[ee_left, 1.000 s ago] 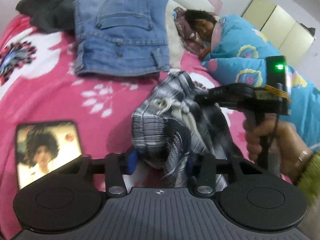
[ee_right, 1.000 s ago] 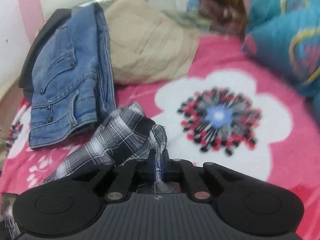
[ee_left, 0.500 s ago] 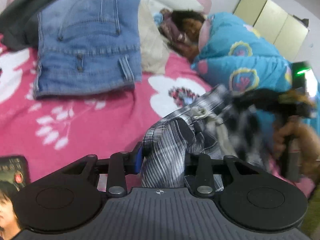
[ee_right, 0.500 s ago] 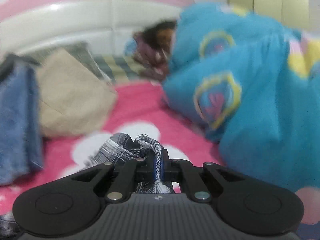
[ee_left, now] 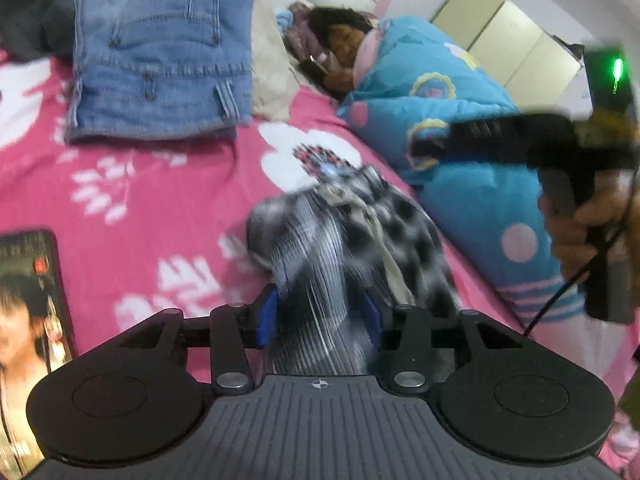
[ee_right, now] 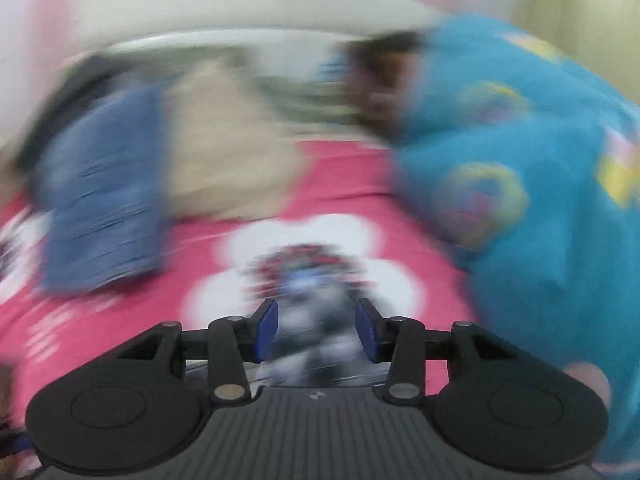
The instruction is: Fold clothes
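A black-and-white plaid garment (ee_left: pixel 340 248) hangs bunched and blurred over the pink floral bedspread (ee_left: pixel 140 184). My left gripper (ee_left: pixel 320 316) has it between its blue pads, which touch the cloth on both sides while the jaws are opening. My right gripper (ee_left: pixel 420 146) is raised at the right in a hand, away from the garment. In the right wrist view the right gripper (ee_right: pixel 317 324) has its jaws opening, and a blurred grey patch of the garment (ee_right: pixel 320 344) lies below the gap without touching the pads.
Folded blue jeans (ee_left: pixel 160 60) lie at the far left beside a beige garment (ee_left: pixel 268 68) and a dark one (ee_left: pixel 32 12). A lit phone (ee_left: pixel 28 300) lies at the near left. A person lies under a blue quilt (ee_left: pixel 460 120) on the right.
The right gripper has let go of the plaid garment and risen away from it. The garment now sags from the left gripper alone, which has shifted slightly.
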{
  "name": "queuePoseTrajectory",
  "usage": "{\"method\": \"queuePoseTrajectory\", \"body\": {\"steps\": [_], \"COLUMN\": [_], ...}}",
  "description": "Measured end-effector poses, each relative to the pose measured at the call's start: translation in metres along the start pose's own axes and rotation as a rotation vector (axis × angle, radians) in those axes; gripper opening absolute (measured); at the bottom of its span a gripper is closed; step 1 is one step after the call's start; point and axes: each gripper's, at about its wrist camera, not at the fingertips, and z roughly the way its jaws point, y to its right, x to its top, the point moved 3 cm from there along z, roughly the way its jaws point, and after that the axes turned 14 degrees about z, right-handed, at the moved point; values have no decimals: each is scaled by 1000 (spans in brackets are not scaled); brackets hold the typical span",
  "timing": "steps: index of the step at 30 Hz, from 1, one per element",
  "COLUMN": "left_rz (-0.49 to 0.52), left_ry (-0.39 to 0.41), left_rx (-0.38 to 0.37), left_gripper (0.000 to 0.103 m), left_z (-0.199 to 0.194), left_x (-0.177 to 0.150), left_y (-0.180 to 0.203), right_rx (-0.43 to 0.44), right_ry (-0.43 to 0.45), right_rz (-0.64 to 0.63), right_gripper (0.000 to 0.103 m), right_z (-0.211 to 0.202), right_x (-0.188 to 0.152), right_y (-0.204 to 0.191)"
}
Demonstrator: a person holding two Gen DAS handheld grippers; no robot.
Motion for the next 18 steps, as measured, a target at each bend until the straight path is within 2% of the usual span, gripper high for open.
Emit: {"method": "queuePoseTrajectory", "body": {"steps": [5, 9, 12, 14, 15, 17, 18], "left_rz": [-1, 9, 12, 10, 11, 16, 18], "left_ry": [-26, -35, -38, -44, -45, -48, -48], "left_rx": [-24, -24, -23, -26, -26, -29, -30], "left_gripper": [45, 45, 45, 45, 45, 45, 45], "left_z": [-2, -2, -1, 0, 0, 1, 1], "left_x": [-11, -14, -15, -16, -16, -17, -17], "left_y": [2, 2, 1, 2, 2, 3, 4], "right_rx": [89, 36, -25, -73, -98, -147, -162], "right_ry": [-197, -302, -386, -414, -424, -444, -437], "right_rz": [-378, -633, -834, -963, -986, -1025, -996], "right_gripper": [45, 44, 46, 53, 59, 58, 55], "right_z": [12, 39, 52, 59, 63, 73, 72], "right_x": [-18, -39, -62, -78, -83, -93, -91], "right_y": [-108, -159, -178, -185, -184, -181, -177]}}
